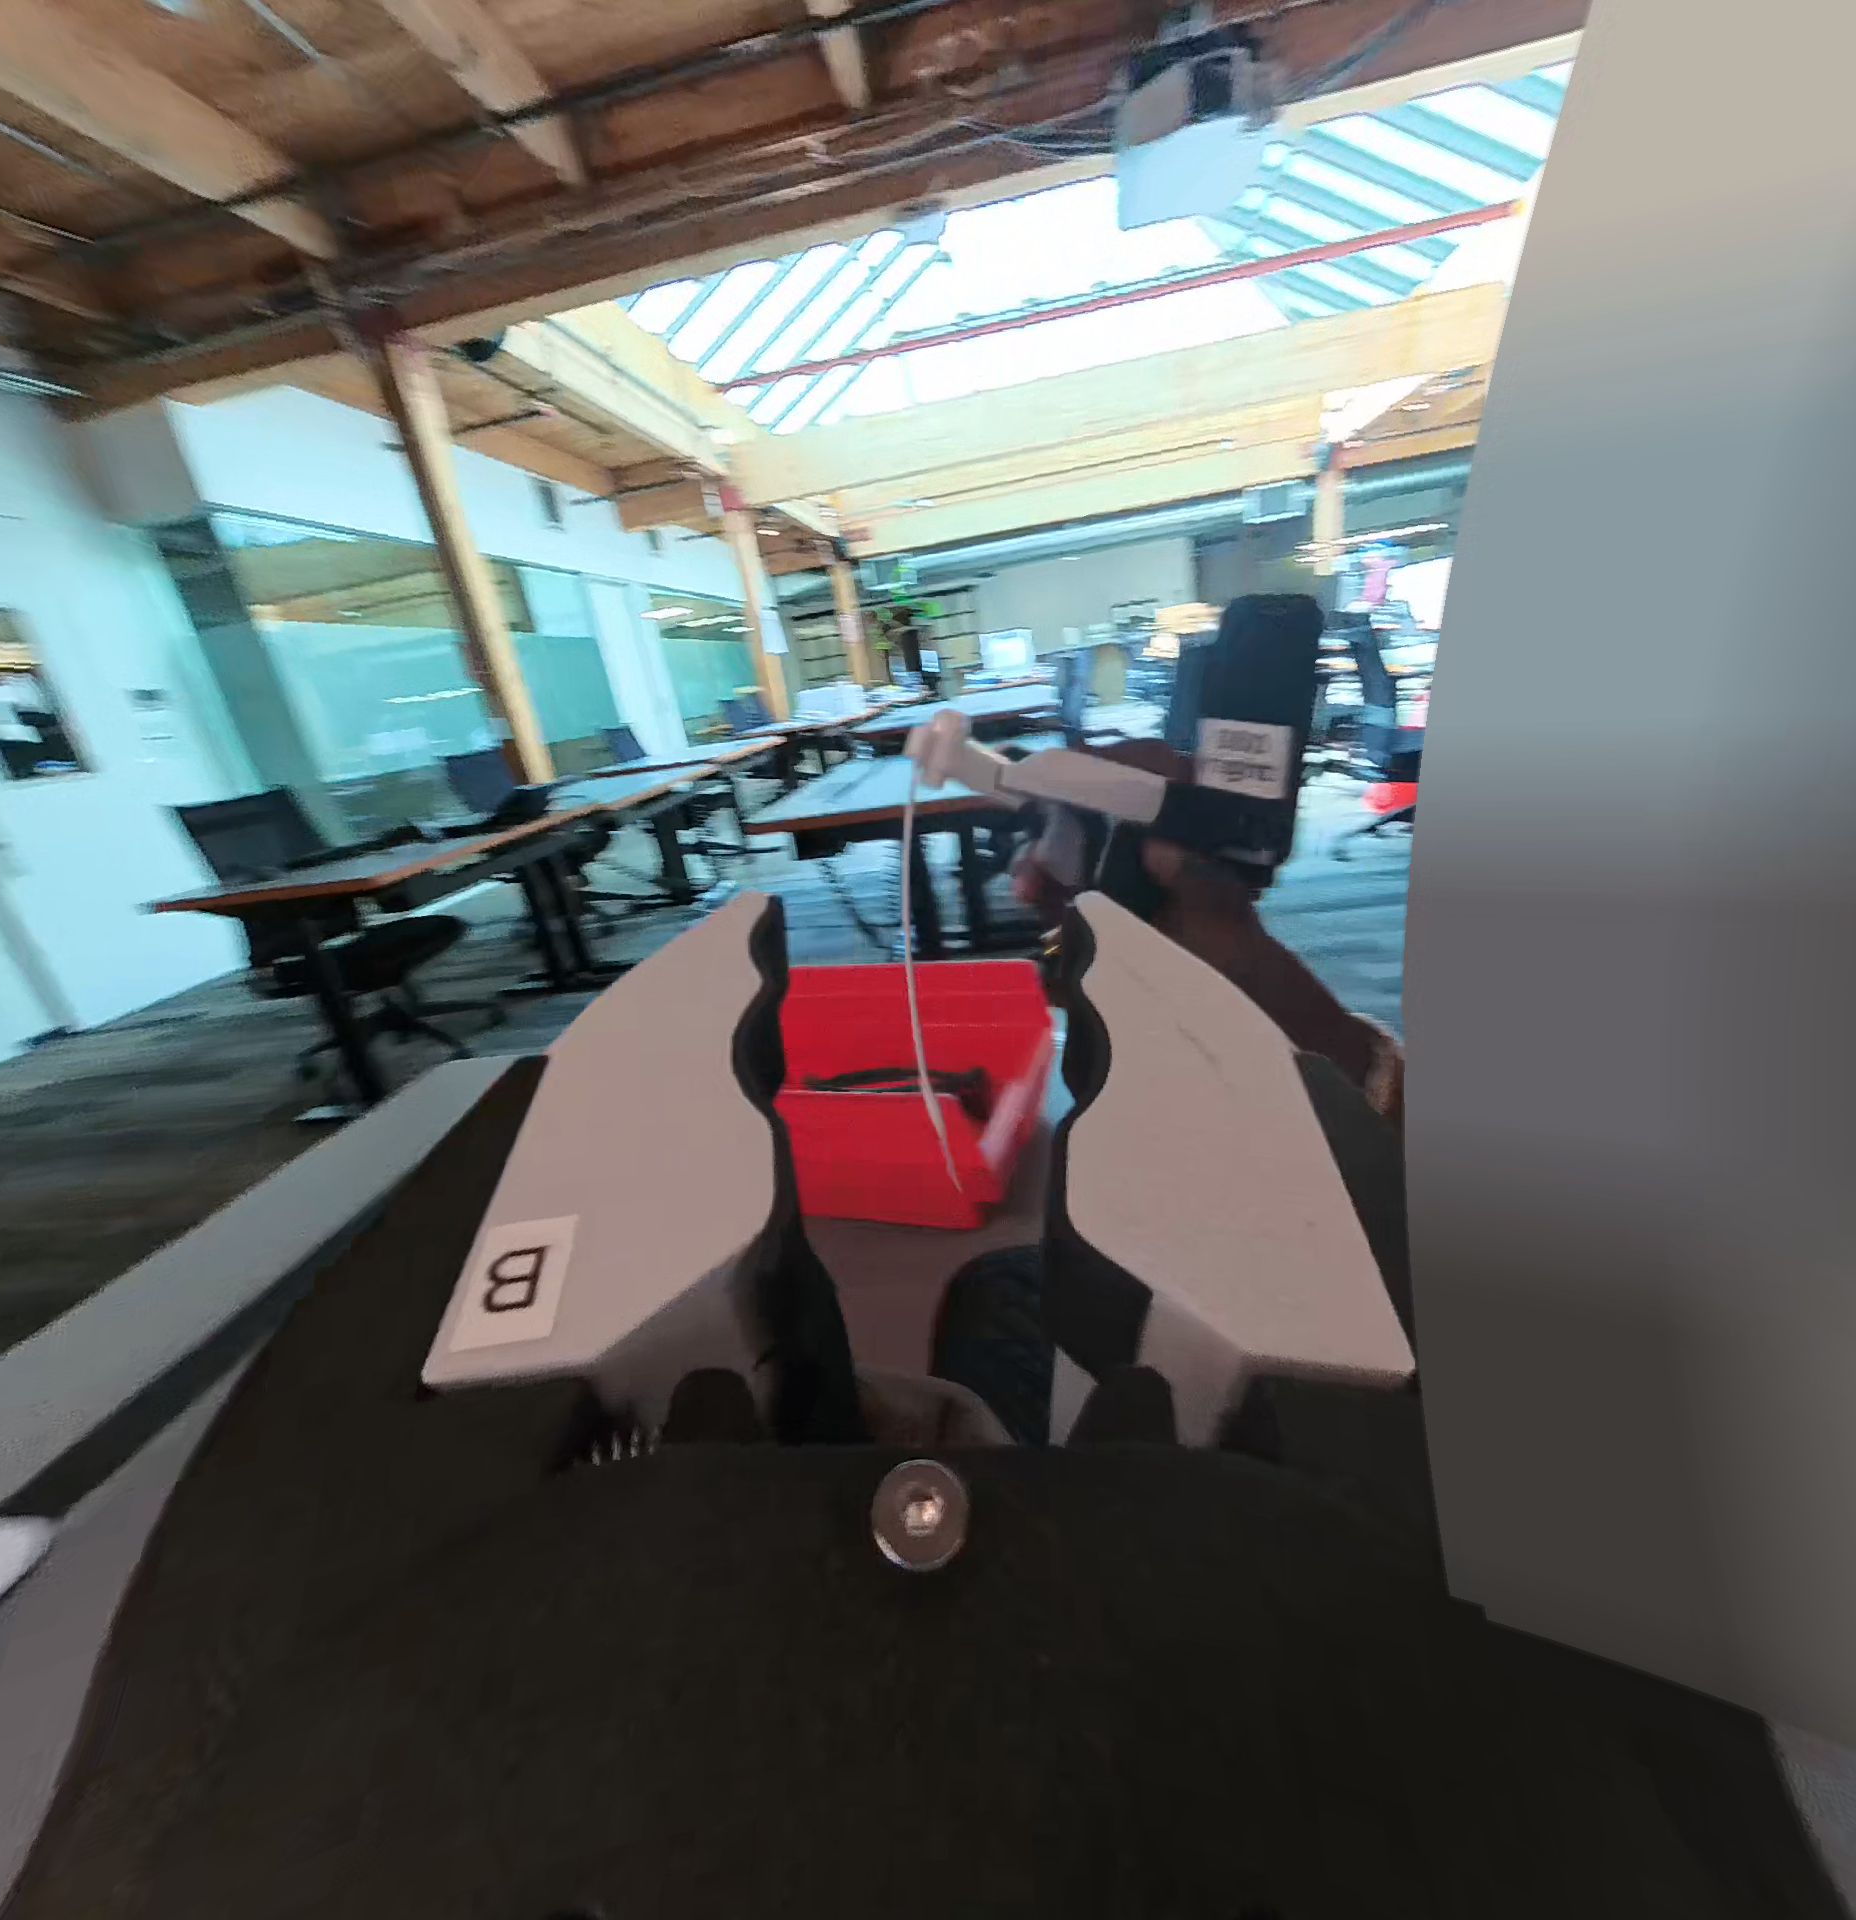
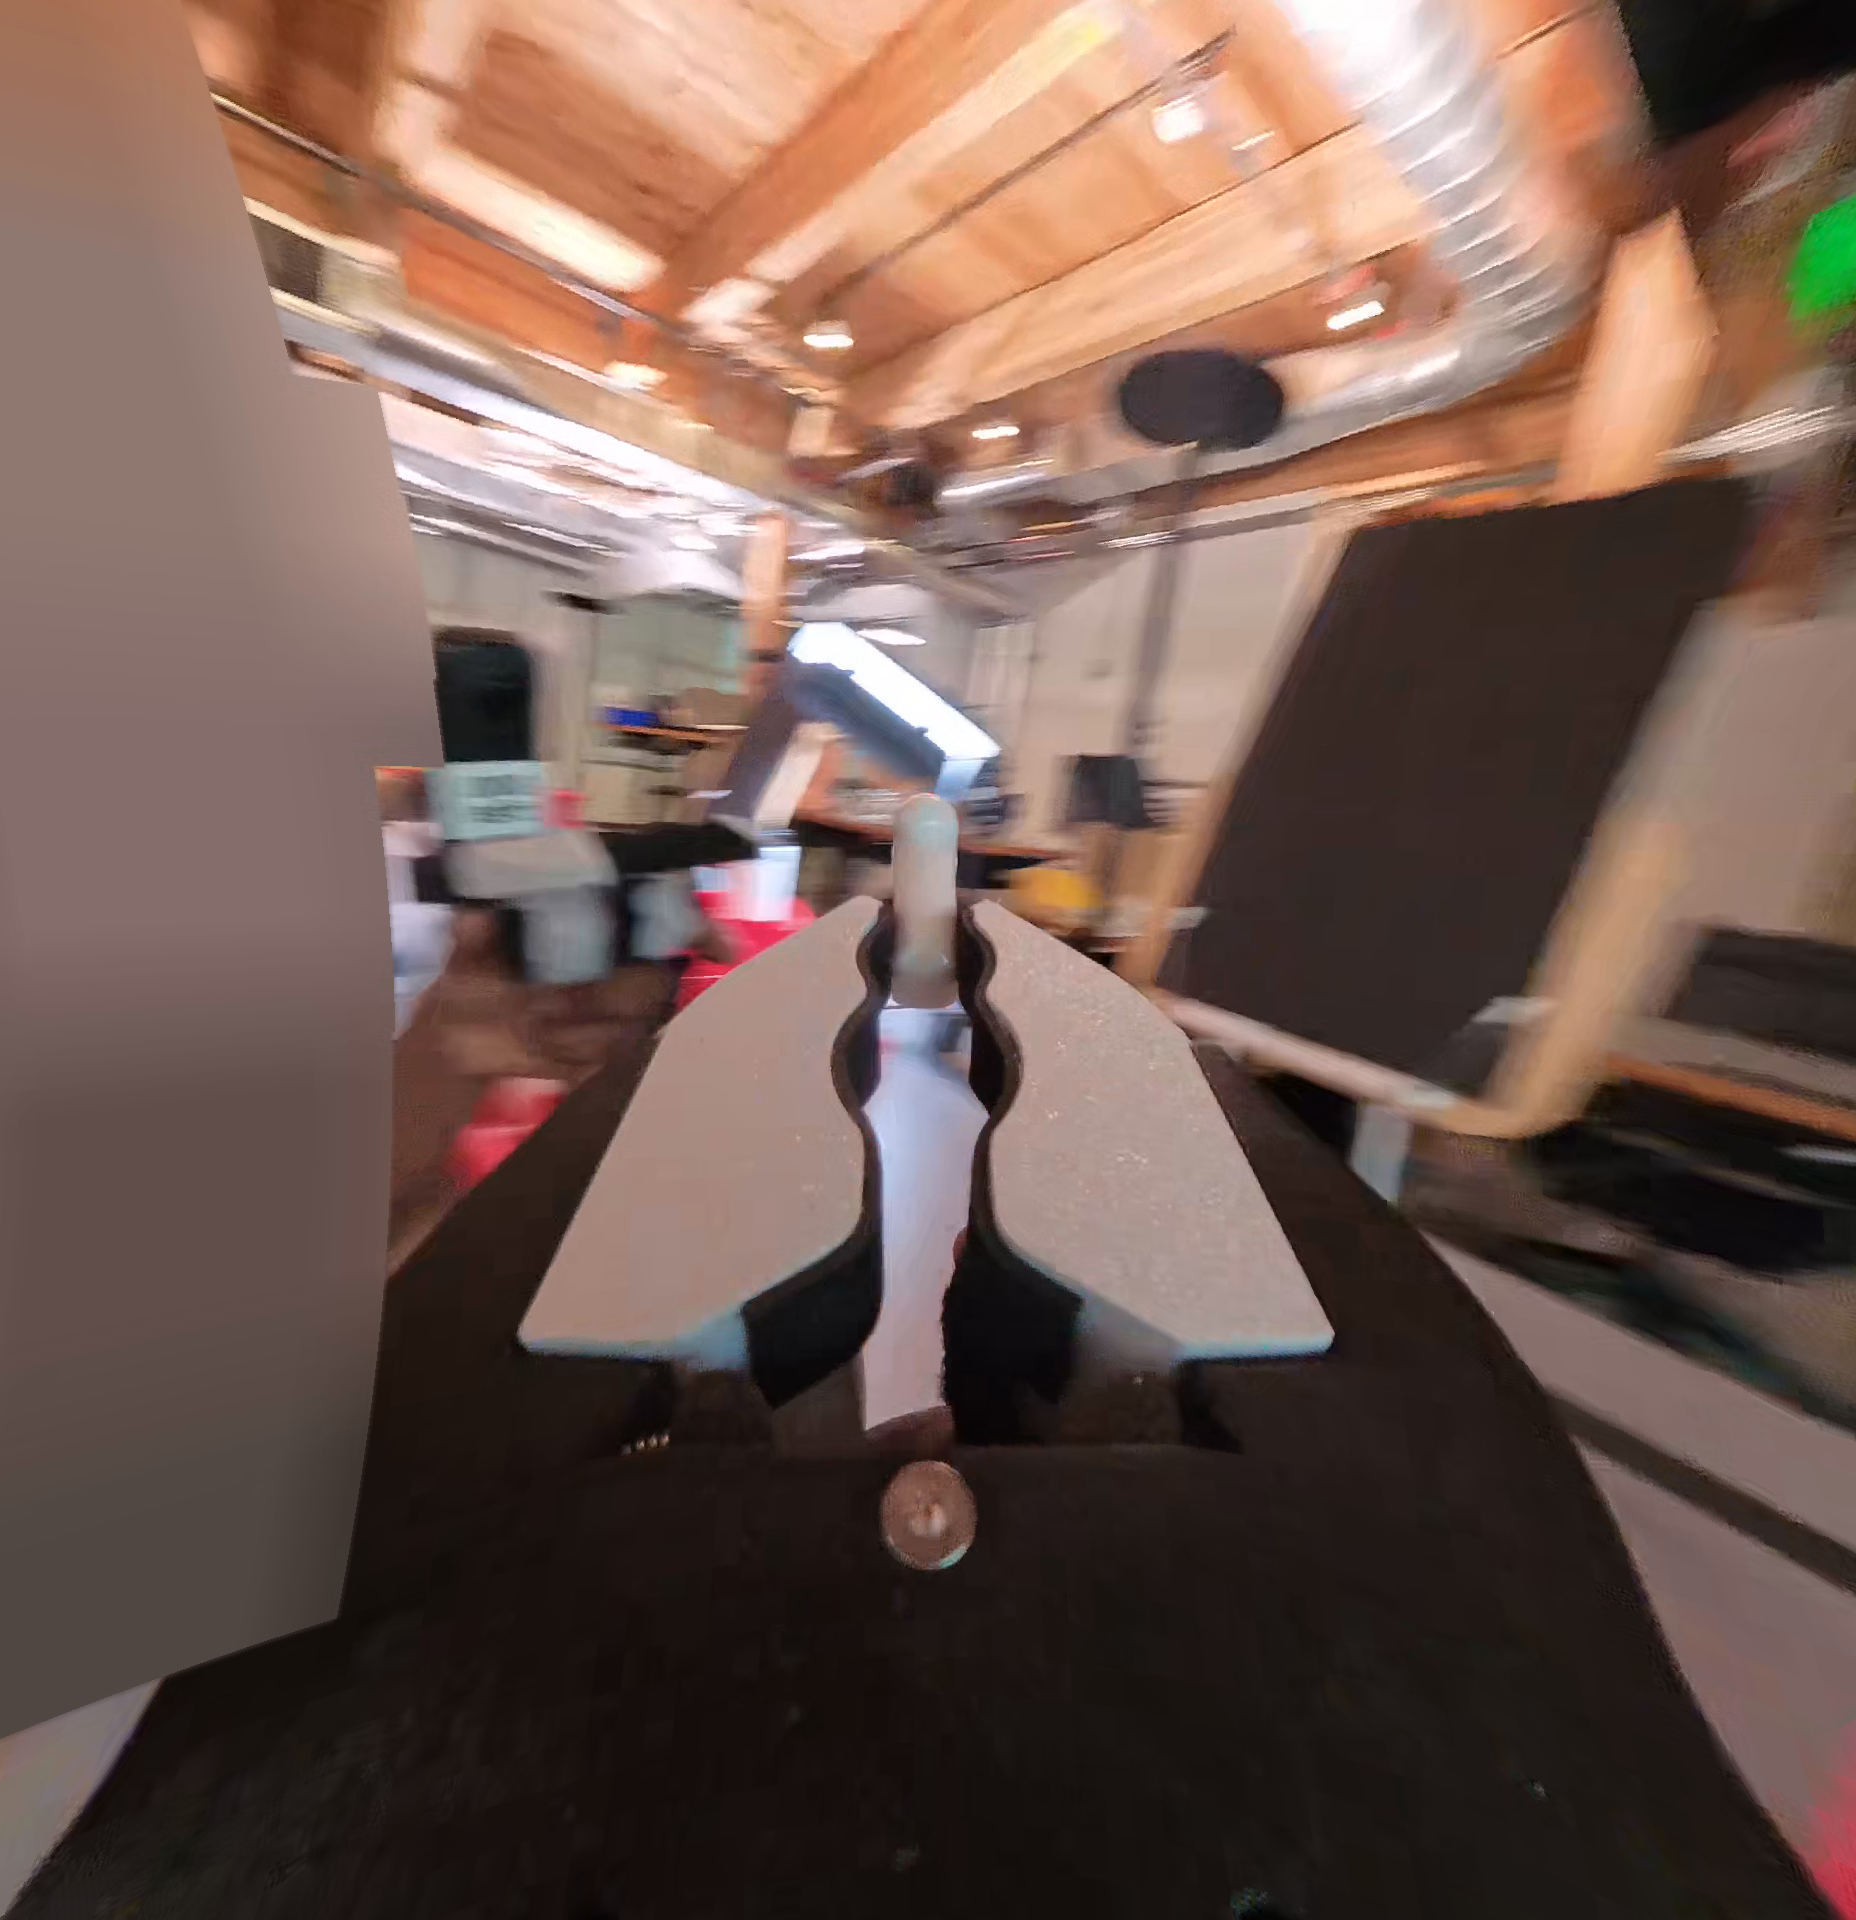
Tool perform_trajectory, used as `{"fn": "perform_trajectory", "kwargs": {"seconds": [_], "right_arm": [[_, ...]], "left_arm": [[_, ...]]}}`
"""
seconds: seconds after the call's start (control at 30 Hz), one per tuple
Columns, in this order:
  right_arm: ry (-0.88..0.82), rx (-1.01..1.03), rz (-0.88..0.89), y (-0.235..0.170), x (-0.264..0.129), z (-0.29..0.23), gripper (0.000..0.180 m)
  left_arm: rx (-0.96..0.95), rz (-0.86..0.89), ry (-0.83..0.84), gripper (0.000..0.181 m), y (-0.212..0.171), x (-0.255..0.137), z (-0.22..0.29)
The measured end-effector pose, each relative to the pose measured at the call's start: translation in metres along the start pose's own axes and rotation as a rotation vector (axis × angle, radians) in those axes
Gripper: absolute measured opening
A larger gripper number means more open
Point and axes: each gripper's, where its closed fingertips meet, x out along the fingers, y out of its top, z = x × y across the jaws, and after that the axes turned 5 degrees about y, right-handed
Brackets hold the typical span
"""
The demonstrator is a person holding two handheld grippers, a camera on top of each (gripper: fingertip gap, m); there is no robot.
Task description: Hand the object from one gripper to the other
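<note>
A white cable tie (image 1: 911,935) hangs down from my right gripper (image 1: 981,769), which pinches the tie's head at the upper right of the left wrist view. The strap's tip dangles over a red bin (image 1: 851,1153). My left gripper (image 1: 924,925) is open and empty, below and in front of the tie, with the strap seen between its fingers. In the right wrist view my right gripper (image 2: 926,920) is shut on the tie's head (image 2: 924,842), which sticks out past the fingertips. The left gripper (image 2: 560,883) shows blurred at the left there.
A black tie (image 1: 872,1081) lies inside the red bin. The bin stands on a grey table (image 1: 228,1247). Office desks (image 1: 404,873) and chairs fill the room behind. A dark leaning panel (image 2: 1423,779) stands at the right in the right wrist view.
</note>
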Motion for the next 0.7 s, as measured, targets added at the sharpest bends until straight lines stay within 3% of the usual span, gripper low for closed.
{"fn": "perform_trajectory", "kwargs": {"seconds": [0.03,0.17,0.3,0.4,0.7], "right_arm": [[-0.125,-0.087,-0.005,0.009,-0.015,0.023,0.011],[-0.564,-0.368,-0.065,0.038,-0.082,0.094,0.011],[-0.776,-0.463,-0.21,0.027,-0.122,0.138,0.011],[-0.855,-0.506,-0.321,0.002,-0.137,0.165,0.011],[-0.868,-0.418,-0.578,-0.094,-0.152,0.225,0.012]], "left_arm": [[0.019,0.014,0.057,0.055,0.008,-0.009,-0.009],[0.027,0.148,0.284,0.078,0.044,-0.051,-0.047],[0.062,0.233,0.525,0.111,0.066,-0.092,-0.083],[0.105,0.327,0.684,0.118,0.083,-0.123,-0.099],[0.079,0.44,0.868,0.121,0.101,-0.185,-0.121]]}}
